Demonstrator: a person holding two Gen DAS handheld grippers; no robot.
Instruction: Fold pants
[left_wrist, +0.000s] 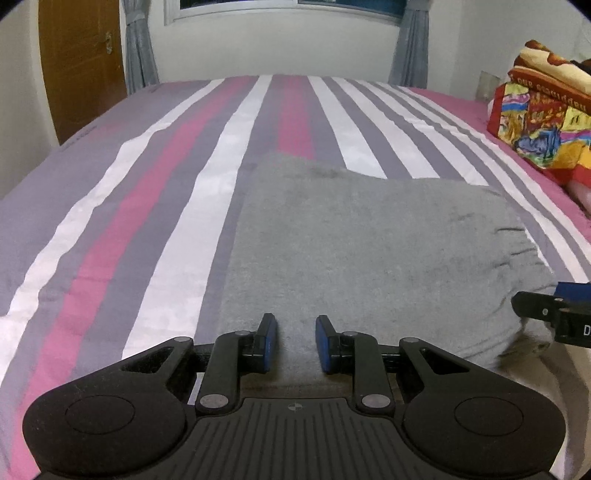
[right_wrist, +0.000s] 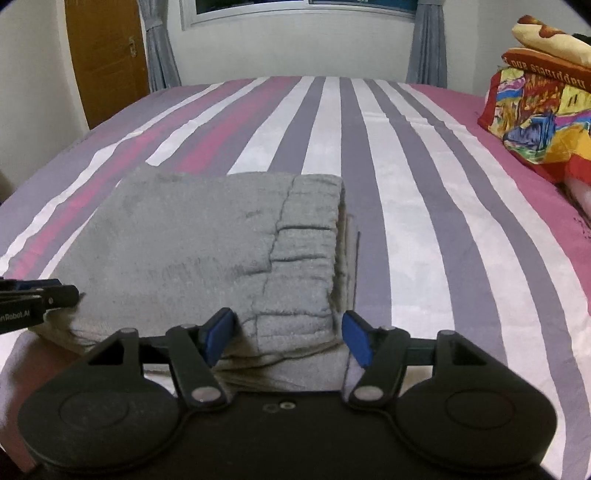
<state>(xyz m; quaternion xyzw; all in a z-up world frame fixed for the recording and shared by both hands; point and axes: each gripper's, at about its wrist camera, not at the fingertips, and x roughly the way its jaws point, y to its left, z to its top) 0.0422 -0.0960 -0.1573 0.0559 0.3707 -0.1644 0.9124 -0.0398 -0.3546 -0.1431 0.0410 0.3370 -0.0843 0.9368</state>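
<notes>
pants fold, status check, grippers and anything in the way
Left gripper open, right gripper open, both at near edge. Grey pants folded flat on striped bed. Nothing obstructing.

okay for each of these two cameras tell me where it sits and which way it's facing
Left wrist: rides behind the open left gripper, looking across the folded gray pants toward the window; right gripper intrudes at right.
Right wrist: behind the open right gripper, at the pants' waistband end.
Shared: pants, striped bed, colorful bedding.
</notes>
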